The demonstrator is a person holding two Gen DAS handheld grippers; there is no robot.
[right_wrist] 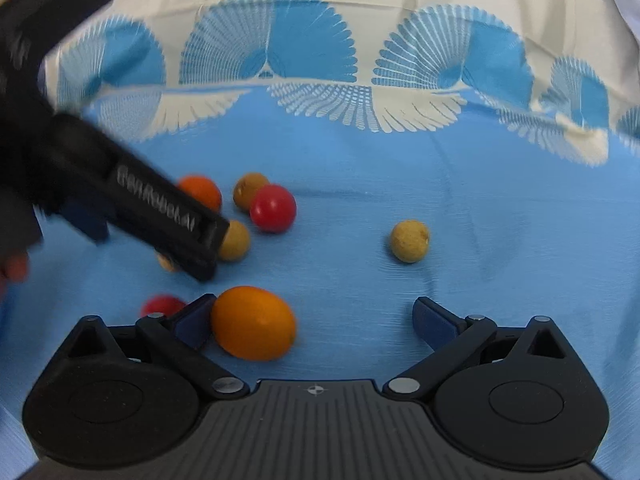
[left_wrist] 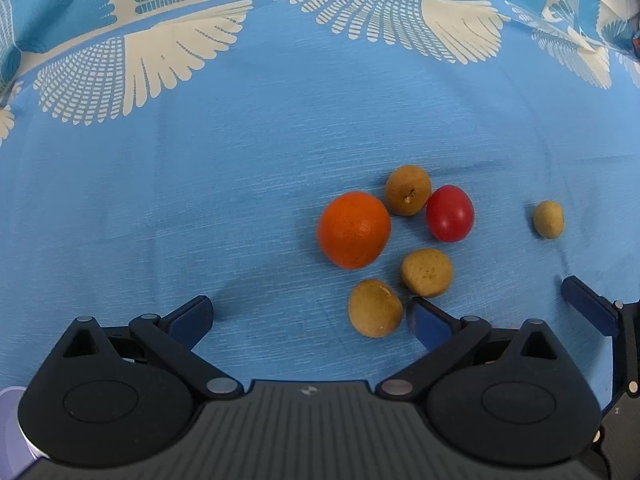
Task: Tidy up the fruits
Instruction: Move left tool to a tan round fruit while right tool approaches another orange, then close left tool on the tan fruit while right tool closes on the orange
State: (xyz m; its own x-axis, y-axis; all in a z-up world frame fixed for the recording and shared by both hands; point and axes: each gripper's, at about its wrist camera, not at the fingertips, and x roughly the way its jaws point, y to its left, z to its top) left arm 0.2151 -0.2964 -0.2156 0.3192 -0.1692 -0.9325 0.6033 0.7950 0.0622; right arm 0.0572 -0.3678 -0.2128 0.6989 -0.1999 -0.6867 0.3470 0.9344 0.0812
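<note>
While both grippers' fingers gape (holding nothing), the yellow-orange fruit (right_wrist: pixel 253 328) touches the right gripper (right_wrist: pixel 314 322).

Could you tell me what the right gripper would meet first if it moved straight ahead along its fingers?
Probably the large orange citrus fruit, already lying between the open right gripper fingers, against its left finger. Beyond it, only blue patterned cloth shows; depth is uncertain.

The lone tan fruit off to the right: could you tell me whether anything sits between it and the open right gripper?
Nothing visible does: bare cloth lies between the right gripper and the lone tan fruit; the orange sits by its left finger.
</note>
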